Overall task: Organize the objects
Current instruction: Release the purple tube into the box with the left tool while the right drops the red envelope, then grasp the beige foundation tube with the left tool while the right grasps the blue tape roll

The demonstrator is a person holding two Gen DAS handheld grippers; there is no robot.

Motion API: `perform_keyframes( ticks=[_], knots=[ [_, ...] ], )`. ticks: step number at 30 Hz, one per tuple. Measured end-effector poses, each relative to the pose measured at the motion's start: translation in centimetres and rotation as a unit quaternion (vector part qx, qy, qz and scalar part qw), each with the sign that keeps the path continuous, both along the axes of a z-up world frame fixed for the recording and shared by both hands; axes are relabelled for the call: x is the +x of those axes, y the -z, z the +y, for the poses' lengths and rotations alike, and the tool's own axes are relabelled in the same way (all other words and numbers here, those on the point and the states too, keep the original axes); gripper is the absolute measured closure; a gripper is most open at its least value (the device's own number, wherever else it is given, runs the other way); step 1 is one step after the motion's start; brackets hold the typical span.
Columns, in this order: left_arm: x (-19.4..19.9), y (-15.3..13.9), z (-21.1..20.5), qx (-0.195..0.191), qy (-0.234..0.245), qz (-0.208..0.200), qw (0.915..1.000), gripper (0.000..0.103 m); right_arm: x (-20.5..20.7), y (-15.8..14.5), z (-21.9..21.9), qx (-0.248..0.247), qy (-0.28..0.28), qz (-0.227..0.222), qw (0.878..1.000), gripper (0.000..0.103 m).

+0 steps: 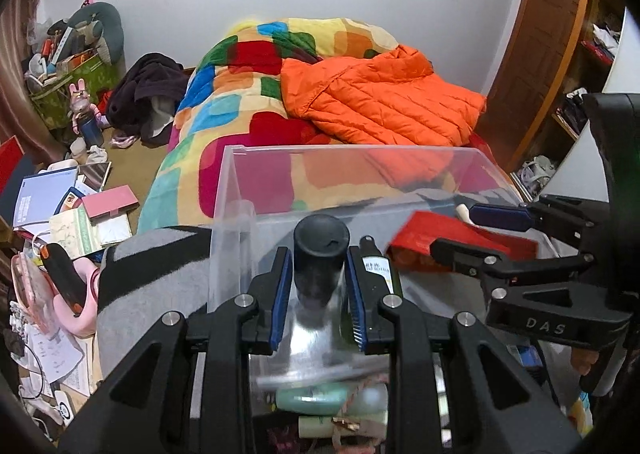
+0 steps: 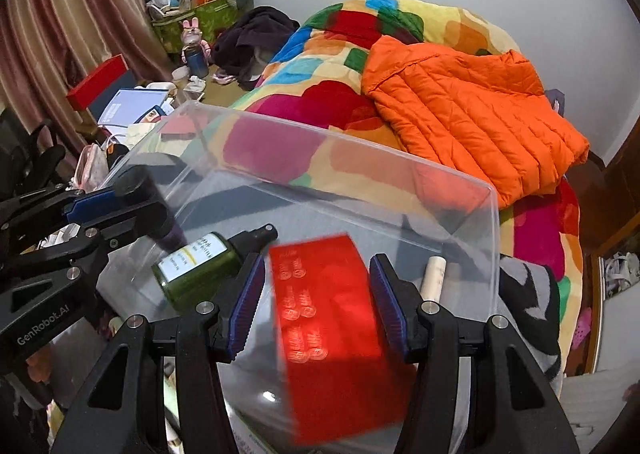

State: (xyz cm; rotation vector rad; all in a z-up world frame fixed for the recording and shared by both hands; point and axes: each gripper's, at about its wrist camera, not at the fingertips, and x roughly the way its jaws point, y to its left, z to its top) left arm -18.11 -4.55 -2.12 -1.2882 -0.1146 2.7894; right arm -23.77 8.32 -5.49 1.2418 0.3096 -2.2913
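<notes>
A clear plastic bin (image 1: pixel 248 151) (image 2: pixel 494 193) stands on the bed's foot. My left gripper (image 1: pixel 319 260) is shut on a bottle with a black cap (image 1: pixel 321 240) (image 2: pixel 154 209), held over the bin's near edge. My right gripper (image 2: pixel 318 274) is open around a red box (image 2: pixel 332 314) (image 1: pixel 424 232), which looks blurred and lies between the pads without clear contact. A dark green spray bottle (image 2: pixel 200 270) (image 1: pixel 376 266) lies in the bin. A cream tube (image 2: pixel 434 278) lies at the bin's right side.
An orange puffer jacket (image 1: pixel 384 97) (image 2: pixel 472 109) lies on a many-coloured quilt (image 1: pixel 240 101). Books and papers (image 1: pixel 60 193) litter the floor at left. A dark clothes heap (image 1: pixel 148 89) and a green basket (image 1: pixel 76 73) stand by the wall. A wooden door (image 1: pixel 548 33) is at right.
</notes>
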Motion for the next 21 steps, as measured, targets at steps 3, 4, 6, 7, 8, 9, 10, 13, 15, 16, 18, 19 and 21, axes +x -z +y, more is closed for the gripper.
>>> perform_keyframes(
  ticks=[3, 4, 6, 7, 8, 9, 10, 13, 15, 16, 18, 19, 21],
  knots=[
    [1.1, -0.6, -0.1, -0.001, 0.004, 0.002, 1.0000, 0.072, 1.1, -1.0, 0.9, -0.002, 0.000, 0.016, 1.000, 0.052],
    [1.5, -0.9, -0.1, -0.003, 0.004, 0.006, 1.0000, 0.069, 1.3, -1.4, 1.2, -0.004, 0.001, 0.021, 1.000, 0.052],
    [2.6, -1.6, -0.1, -0.004, 0.005, 0.014, 0.9999, 0.063, 2.0, -2.5, 2.3, -0.015, 0.006, 0.031, 0.999, 0.050],
    [3.1, -2.0, -0.1, -0.003, 0.005, 0.019, 0.9998, 0.058, 2.4, -3.1, 3.1, -0.026, 0.010, 0.035, 0.999, 0.048],
    [3.5, -2.3, -0.1, -0.003, 0.006, 0.023, 0.9997, 0.055, 2.6, -3.5, 3.6, -0.033, 0.013, 0.037, 0.999, 0.045],
    [4.0, -2.7, -0.1, -0.003, 0.006, 0.029, 0.9995, 0.051, 3.0, -4.2, 4.5, -0.044, 0.017, 0.042, 0.998, 0.043],
    [4.6, -3.2, -0.1, -0.004, 0.006, 0.036, 0.9993, 0.047, 3.3, -4.6, 4.9, -0.048, 0.022, 0.046, 0.998, 0.042],
    [6.0, -4.1, -0.1, -0.003, 0.008, 0.048, 0.9988, 0.041, 4.5, -5.8, 6.6, -0.057, 0.034, 0.061, 0.996, 0.040],
    [6.9, -4.5, -0.1, -0.003, 0.007, 0.053, 0.9986, 0.037, 5.1, -6.3, 7.6, -0.063, 0.041, 0.067, 0.995, 0.040],
    [7.5, -4.6, -0.1, -0.002, 0.007, 0.054, 0.9985, 0.035, 5.5, -6.4, 8.1, -0.065, 0.045, 0.069, 0.994, 0.040],
    [8.4, -4.5, 0.1, -0.001, 0.007, 0.051, 0.9987, 0.033, 6.3, -6.4, 8.9, -0.067, 0.050, 0.071, 0.994, 0.040],
    [8.8, -4.4, 0.1, 0.000, 0.008, 0.048, 0.9988, 0.033, 6.7, -6.2, 9.3, -0.068, 0.053, 0.072, 0.994, 0.039],
    [9.7, -3.9, 0.2, -0.001, 0.007, 0.042, 0.9991, 0.032, 7.4, -5.8, 10.0, -0.067, 0.058, 0.070, 0.994, 0.039]
  ],
)
